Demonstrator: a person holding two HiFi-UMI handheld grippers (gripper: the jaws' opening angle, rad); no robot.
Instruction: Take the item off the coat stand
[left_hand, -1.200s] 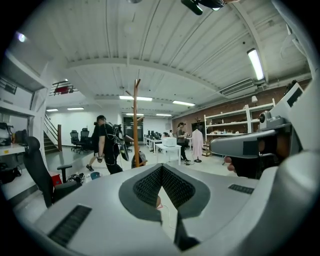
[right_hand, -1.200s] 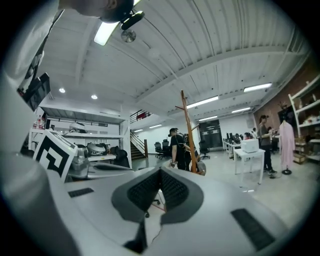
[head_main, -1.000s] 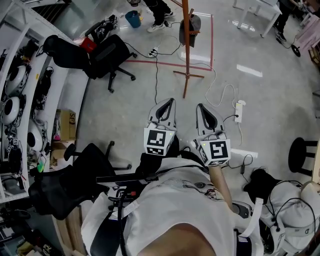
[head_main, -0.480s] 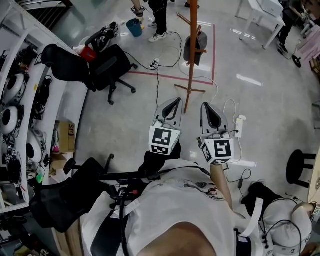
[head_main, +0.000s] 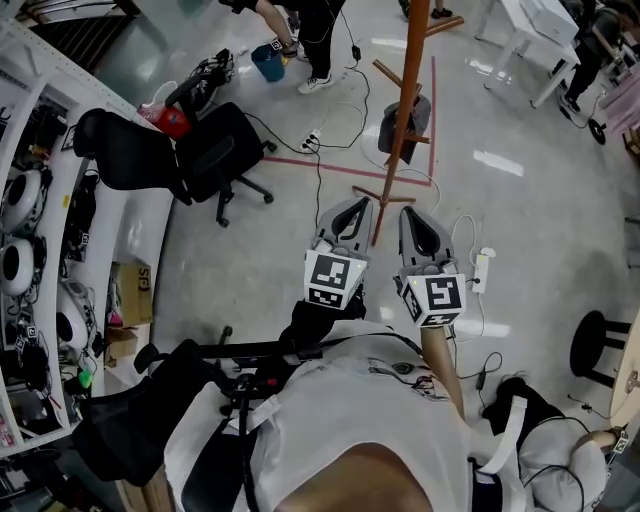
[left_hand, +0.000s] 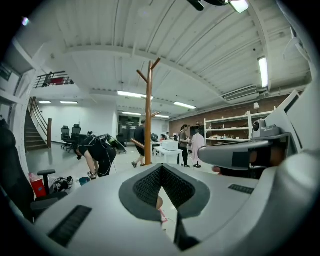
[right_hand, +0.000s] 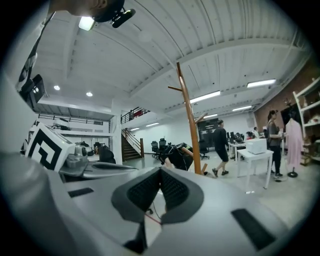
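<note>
- hanging low on the coat stand (head_main: 408, 70) in the head view, the item (head_main: 421, 108) was a small, dark grey, soft-looking thing. it sat close against the brown wooden pole among its short pegs, and its kind could not be told from there. it hung above the stand's crossed feet, inside a red tape line (head_main: 433, 100) on the pale floor.
- in the same view the left gripper (head_main: 356, 204) and the right gripper (head_main: 408, 214) were held side by side, pointing toward the foot of the stand. both were short of the item and touched nothing. each had its tips pressed together with nothing between them. a black office chair (head_main: 215, 150) stood well off to the left, and a white power strip (head_main: 481, 270) lay just right of the right gripper.
- in the left gripper view the jaws met at their tips, empty. the pole rose straight ahead beyond them, and a person (left_hand: 97, 150) in dark clothes bent over to its left. the item could not be made out.
- in the right gripper view the jaws were likewise closed on nothing. the pole stood ahead, slightly right, with a white table (right_hand: 256, 150) further right.
</note>
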